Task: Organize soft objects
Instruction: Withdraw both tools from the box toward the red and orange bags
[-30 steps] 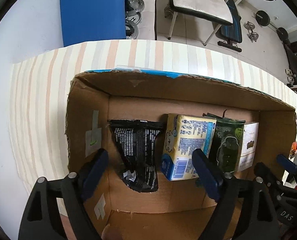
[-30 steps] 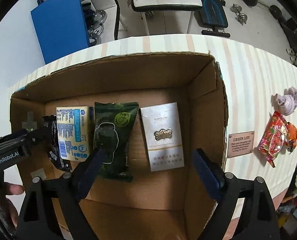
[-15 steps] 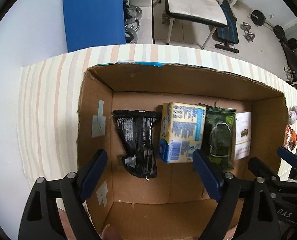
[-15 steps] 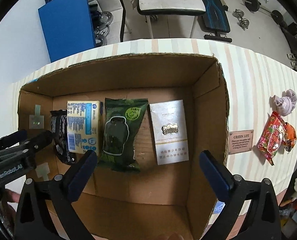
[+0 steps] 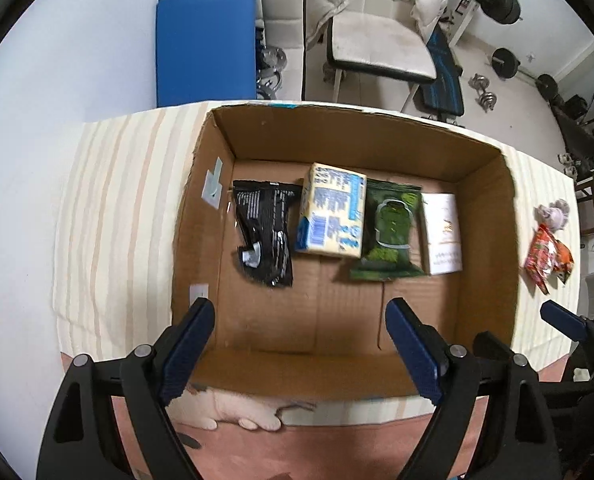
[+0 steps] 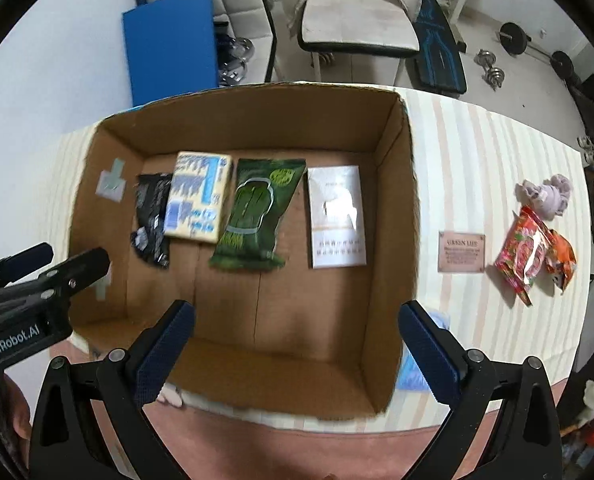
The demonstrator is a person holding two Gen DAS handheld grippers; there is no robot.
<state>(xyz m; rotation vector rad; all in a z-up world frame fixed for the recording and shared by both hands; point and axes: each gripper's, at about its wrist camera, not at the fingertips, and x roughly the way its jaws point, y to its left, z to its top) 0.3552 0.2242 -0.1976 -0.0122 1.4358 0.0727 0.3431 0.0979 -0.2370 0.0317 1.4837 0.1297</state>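
Note:
An open cardboard box (image 5: 493, 236) (image 6: 393, 216) stands on the striped table. In a row on its floor lie a black pouch (image 5: 265, 236) (image 6: 151, 220), a yellow-blue pack (image 5: 331, 210) (image 6: 199, 196), a green pouch (image 5: 391, 232) (image 6: 257, 216) and a white pack (image 5: 441, 232) (image 6: 337, 216). My left gripper (image 5: 301, 340) is open and empty above the box's near wall. My right gripper (image 6: 295, 344) is open and empty, also over the near wall.
Right of the box lie a red snack bag (image 6: 523, 252) (image 5: 543, 256), an orange bag (image 6: 561, 260), a purple soft toy (image 6: 543, 196) (image 5: 553, 214) and a brown plaque (image 6: 461, 251). A blue item (image 6: 413, 368) lies by the box's near right corner. Chairs and weights stand beyond.
Both grippers have pulled back and up from the box, so its near wall and the table's front edge now show. The items in the box have not moved.

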